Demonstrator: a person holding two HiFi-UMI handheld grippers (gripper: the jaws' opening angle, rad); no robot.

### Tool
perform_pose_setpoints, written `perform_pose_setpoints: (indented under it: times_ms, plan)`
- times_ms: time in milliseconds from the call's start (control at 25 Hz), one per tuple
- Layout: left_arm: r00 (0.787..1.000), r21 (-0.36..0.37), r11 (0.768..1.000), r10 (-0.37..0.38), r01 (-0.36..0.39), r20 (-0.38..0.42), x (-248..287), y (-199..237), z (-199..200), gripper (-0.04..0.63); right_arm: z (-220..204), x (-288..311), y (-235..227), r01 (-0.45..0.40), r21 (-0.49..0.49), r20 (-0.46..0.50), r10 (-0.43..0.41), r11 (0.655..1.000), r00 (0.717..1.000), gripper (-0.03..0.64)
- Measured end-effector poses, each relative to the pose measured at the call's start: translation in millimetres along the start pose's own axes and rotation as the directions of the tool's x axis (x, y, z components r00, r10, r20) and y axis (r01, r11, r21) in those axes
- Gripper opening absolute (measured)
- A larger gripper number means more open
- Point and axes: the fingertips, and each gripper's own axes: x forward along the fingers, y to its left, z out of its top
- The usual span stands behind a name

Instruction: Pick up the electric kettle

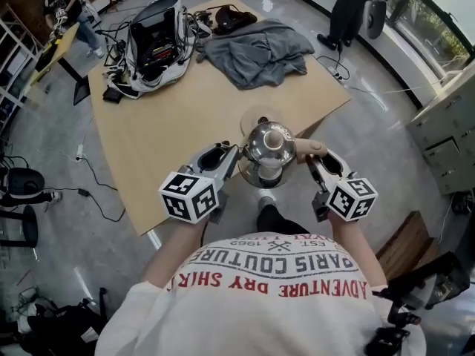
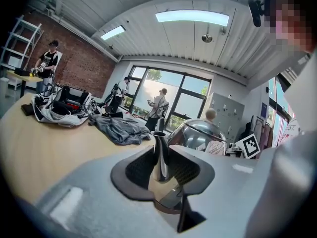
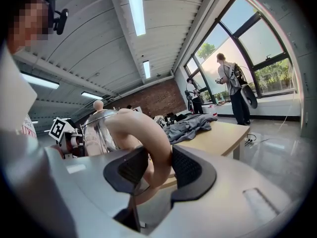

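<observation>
The electric kettle [image 1: 269,145] is shiny steel with a knobbed lid and a pale curved handle [image 1: 310,147]. It hangs between my two grippers over the table's near edge. My left gripper [image 1: 236,156] is shut on the kettle's thin spout [image 2: 159,155], which stands upright between its dark pads; the steel body [image 2: 198,134] lies beyond. My right gripper [image 1: 312,159] is shut on the handle [image 3: 146,142], and the body [image 3: 99,131] shows to the left in the right gripper view.
The wooden table [image 1: 171,124] carries a grey cloth [image 1: 256,50], an open bag with cables [image 1: 152,39] and a pale round disc [image 1: 256,117] just behind the kettle. People stand at the room's far side. A cabinet [image 1: 445,132] stands to the right.
</observation>
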Motion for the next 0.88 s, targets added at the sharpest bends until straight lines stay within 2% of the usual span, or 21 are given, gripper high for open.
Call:
perform_pose_setpoints:
  times_ms: [560, 880]
  plan:
    - [1.000, -0.008, 1.000, -0.005, 0.005, 0.016, -50.0, -42.6, -13.4, 0.091, -18.5, -57.1, 28.4, -0.022, 0.046, 0.007, 0.022, 0.999, 1.000, 0.146]
    - [0.999, 0.007, 1.000, 0.014, -0.015, 0.036, -82.9, -93.8, -33.8, 0.091, -34.2, -115.3, 37.5, -0.050, 0.055, 0.015, 0.050, 0.997, 0.999, 0.147]
